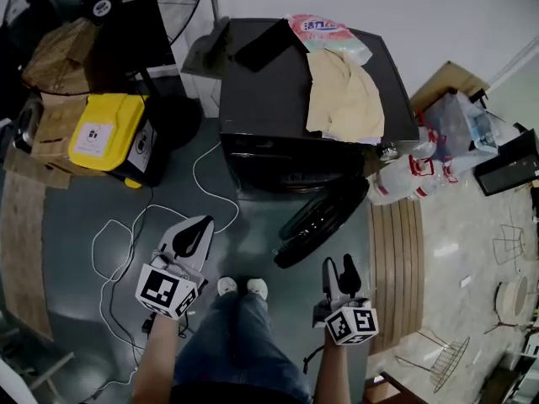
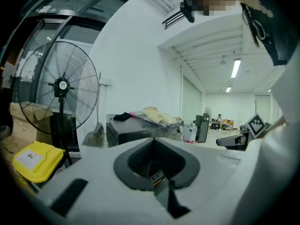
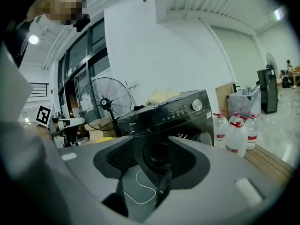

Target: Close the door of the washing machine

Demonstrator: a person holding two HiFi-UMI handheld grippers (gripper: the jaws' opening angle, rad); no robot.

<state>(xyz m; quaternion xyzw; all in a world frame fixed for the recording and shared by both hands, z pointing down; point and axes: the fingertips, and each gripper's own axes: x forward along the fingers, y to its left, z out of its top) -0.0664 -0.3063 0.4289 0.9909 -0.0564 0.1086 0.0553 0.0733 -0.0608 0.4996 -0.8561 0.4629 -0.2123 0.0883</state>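
The dark front-loading washing machine [image 1: 278, 91] stands ahead of me, and its round door [image 1: 324, 219] hangs open, swung out toward the right. In the right gripper view the machine [image 3: 183, 111] shows between the jaws with its drum opening dark. My left gripper [image 1: 192, 241] hovers low at the left, well short of the machine, with its jaws together and holding nothing. My right gripper [image 1: 340, 274] is below the open door, apart from it, fingers spread. The left gripper view [image 2: 154, 161] shows the machine [image 2: 136, 130] from the side, far off.
A beige cloth [image 1: 341, 95] and a detergent bag [image 1: 324, 34] lie on the machine. A white cable [image 1: 160, 225] loops over the floor. A yellow box [image 1: 105, 129] and a standing fan [image 1: 101, 7] sit left; water bottles [image 1: 404, 179] and a wooden strip [image 1: 396, 259] right.
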